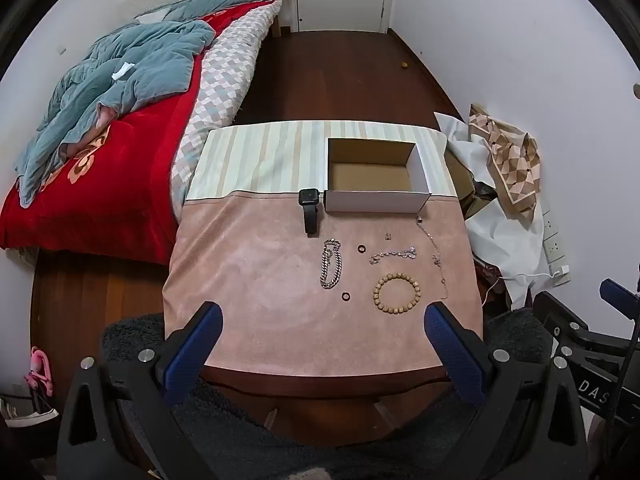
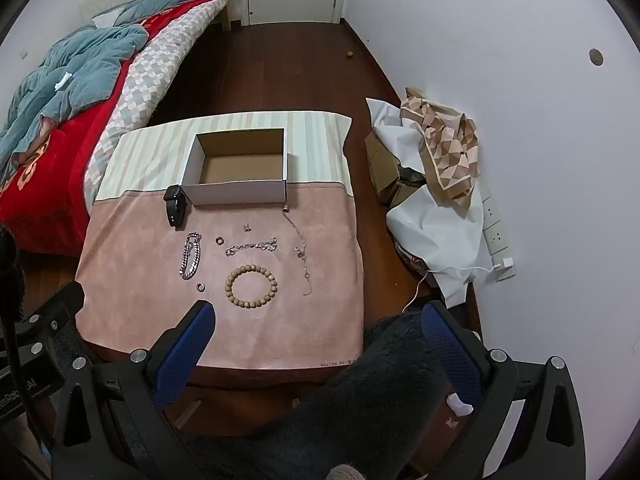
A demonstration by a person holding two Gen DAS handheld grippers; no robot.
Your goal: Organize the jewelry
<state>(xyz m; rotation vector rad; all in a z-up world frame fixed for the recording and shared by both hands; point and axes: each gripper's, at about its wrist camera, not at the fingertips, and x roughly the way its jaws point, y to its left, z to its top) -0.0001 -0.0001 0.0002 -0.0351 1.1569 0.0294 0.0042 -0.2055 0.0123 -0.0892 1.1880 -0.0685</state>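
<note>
An open empty cardboard box (image 1: pixel 376 198) (image 2: pixel 240 194) stands at the back of a pink mat (image 1: pixel 260 280) (image 2: pixel 140 280). In front of it lie a black smartwatch (image 1: pixel 309 208) (image 2: pixel 175 208), a silver chain bracelet (image 1: pixel 330 264) (image 2: pixel 190 256), two small rings (image 1: pixel 361 249) (image 1: pixel 345 297), a thin silver bracelet (image 1: pixel 393 255) (image 2: pixel 252 247), a wooden bead bracelet (image 1: pixel 397 293) (image 2: pixel 251 281), a thin necklace (image 1: pixel 434 248) (image 2: pixel 298 246) and a small earring (image 2: pixel 247 227). My left gripper (image 1: pixel 322 314) is open and empty over the mat's near edge. My right gripper (image 2: pixel 318 312) is open and empty at the mat's near right corner.
A bed with red and teal bedding (image 1: pixel 100 120) stands to the left. A pile of white and patterned cloth with boxes (image 2: pixel 436 172) lies against the right wall. A dark fuzzy cushion (image 2: pixel 380 400) is below the grippers. Wooden floor (image 1: pixel 340 76) lies beyond the table.
</note>
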